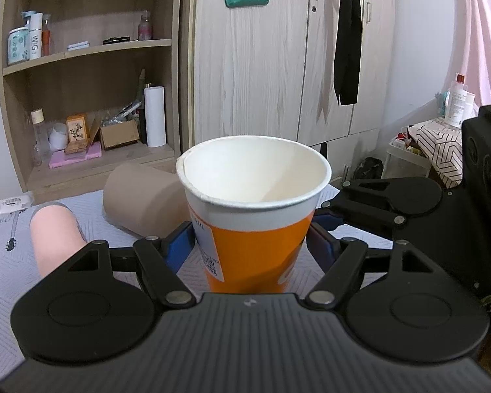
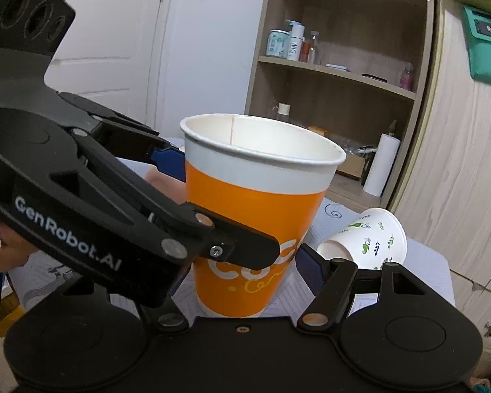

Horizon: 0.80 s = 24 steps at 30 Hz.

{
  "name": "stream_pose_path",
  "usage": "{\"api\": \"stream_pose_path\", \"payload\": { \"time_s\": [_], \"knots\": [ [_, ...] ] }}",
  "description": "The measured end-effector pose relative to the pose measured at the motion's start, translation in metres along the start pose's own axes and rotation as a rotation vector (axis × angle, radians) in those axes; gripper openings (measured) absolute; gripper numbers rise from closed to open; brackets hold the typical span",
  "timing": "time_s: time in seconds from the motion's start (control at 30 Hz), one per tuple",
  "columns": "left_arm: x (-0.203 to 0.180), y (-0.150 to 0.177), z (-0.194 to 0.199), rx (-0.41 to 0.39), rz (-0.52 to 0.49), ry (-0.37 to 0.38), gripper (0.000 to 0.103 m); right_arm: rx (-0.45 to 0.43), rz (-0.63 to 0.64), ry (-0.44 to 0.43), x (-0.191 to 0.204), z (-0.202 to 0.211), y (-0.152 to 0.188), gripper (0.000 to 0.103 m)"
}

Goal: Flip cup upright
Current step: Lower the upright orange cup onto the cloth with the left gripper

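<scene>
An orange paper cup with a white rim (image 1: 255, 229) stands upright, mouth up, on the patterned cloth; it also shows in the right wrist view (image 2: 255, 222). My left gripper (image 1: 250, 245) has its blue pads (image 1: 180, 245) against both sides of the cup. My right gripper (image 2: 242, 268) sits around the cup's lower part; its right blue pad (image 2: 311, 271) stands a little off the wall, and the left gripper's arm (image 2: 114, 209) crosses in front and hides its left finger.
A tan cup (image 1: 140, 196) and a pink cup (image 1: 55, 239) lie on their sides to the left. A white leaf-print cup (image 2: 366, 239) lies on its side at the right. A wooden shelf (image 1: 91, 49) and wardrobe stand behind.
</scene>
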<state>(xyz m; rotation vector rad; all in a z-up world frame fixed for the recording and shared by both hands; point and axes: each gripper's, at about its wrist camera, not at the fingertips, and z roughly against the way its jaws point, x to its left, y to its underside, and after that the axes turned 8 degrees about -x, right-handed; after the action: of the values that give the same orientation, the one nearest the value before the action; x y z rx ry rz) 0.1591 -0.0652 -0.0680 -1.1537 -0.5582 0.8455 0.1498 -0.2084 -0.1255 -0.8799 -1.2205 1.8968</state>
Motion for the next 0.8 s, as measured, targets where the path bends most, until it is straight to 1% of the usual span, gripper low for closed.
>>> {"api": "stream_pose_path", "payload": {
  "time_s": [0.2, 0.4, 0.47, 0.5, 0.53, 0.67, 0.7, 0.8],
  "knots": [
    [-0.007, 0.001, 0.001, 0.009, -0.022, 0.0, 0.075, -0.006, 0.022, 0.032, 0.005, 0.006, 0.003, 0.075],
    [-0.002, 0.001, 0.0, 0.03, 0.03, 0.031, 0.077, 0.0, 0.011, 0.036, 0.002, 0.007, 0.002, 0.075],
    [-0.001, 0.002, 0.0, 0.032, 0.038, 0.04, 0.08, 0.0, 0.009, 0.033, 0.002, 0.008, 0.002, 0.076],
    [-0.001, 0.002, -0.001, 0.035, 0.043, 0.043, 0.083, 0.001, 0.006, 0.033, 0.002, 0.008, 0.002, 0.079],
    [-0.001, 0.002, -0.002, 0.038, 0.05, 0.045, 0.085, 0.003, 0.003, 0.035, 0.001, 0.008, 0.002, 0.079],
    [0.001, 0.001, -0.002, 0.035, 0.071, 0.049, 0.085, 0.037, -0.029, 0.016, -0.001, 0.007, -0.001, 0.08],
    [0.002, 0.001, -0.003, 0.034, 0.081, 0.051, 0.085, 0.033, -0.034, 0.015, 0.0, 0.007, -0.002, 0.08],
    [0.003, 0.001, -0.002, 0.043, 0.107, 0.047, 0.085, 0.039, -0.038, 0.029, 0.002, 0.007, -0.003, 0.083]
  ]
}}
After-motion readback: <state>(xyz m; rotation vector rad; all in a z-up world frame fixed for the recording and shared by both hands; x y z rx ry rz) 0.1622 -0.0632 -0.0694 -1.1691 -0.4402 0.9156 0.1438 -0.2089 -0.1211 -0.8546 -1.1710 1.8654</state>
